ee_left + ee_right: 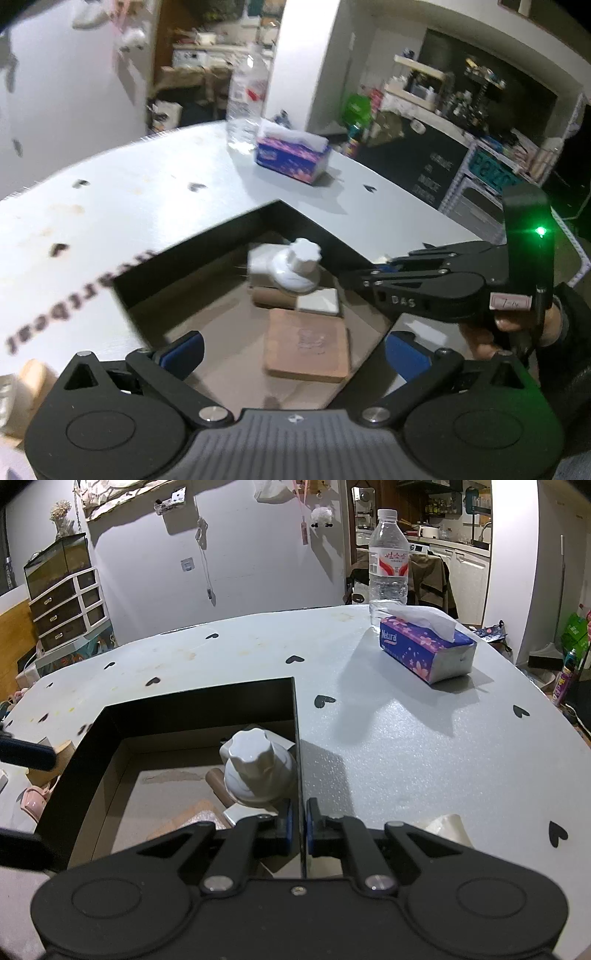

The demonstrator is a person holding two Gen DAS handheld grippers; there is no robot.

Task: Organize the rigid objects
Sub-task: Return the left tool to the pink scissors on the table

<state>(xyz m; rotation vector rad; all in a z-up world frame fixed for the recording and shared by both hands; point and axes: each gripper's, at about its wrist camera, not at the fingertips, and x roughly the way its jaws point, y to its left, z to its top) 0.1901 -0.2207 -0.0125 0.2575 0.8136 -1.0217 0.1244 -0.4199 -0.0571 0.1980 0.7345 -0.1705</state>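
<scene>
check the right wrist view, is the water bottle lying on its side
No, the water bottle stands upright with its cap on top, just behind the tissue box.

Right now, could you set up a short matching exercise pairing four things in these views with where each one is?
Things:
1. white ceramic jar
2. tissue pack
3. water bottle
4. right gripper

Places:
A. behind the tissue pack
B. inside the black box
C. shut on the box's wall
D. on the table, right of the box

Pairs: 1-B, 2-D, 3-A, 4-C
</scene>
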